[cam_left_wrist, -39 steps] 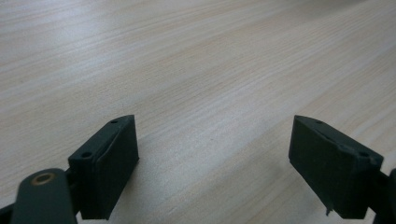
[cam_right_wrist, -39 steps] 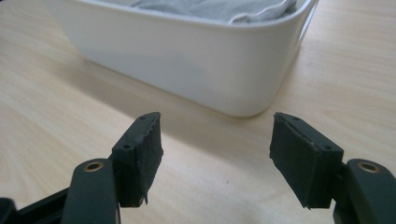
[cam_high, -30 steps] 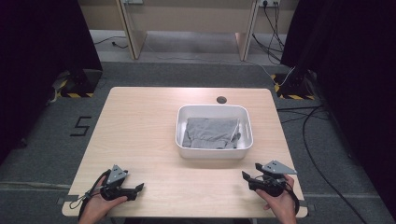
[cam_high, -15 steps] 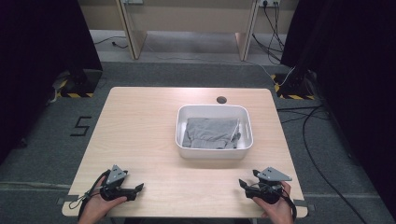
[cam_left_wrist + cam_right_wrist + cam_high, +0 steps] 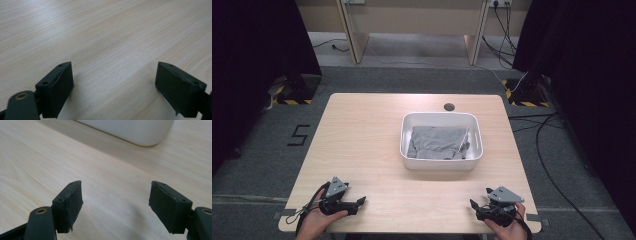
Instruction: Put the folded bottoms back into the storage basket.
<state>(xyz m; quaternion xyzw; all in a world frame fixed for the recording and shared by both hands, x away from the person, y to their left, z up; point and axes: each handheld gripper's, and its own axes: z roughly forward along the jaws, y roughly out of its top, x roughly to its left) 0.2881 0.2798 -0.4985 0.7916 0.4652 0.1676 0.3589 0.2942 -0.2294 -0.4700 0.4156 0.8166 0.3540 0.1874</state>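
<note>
1. We hold our left tongs low at the near left corner of the surface, jaws spread wide with bare wood between them in the left gripper view.
2. Our right tongs sit at the near right corner, also gaping wide and holding nothing.
3. The grey cloth lies crumpled inside the white tub, which stands right of centre, well ahead of both hands.
4. From the right tongs the tub lies forward and a little to the left; its rounded near corner shows ahead in the right gripper view. From the left tongs it lies forward and far to the right.
5. We judge the right hand nearer, so it would suit the first reach.
6. The cloth's long side runs left to right across the tub, so a reach would have to come down over the near wall.
</note>
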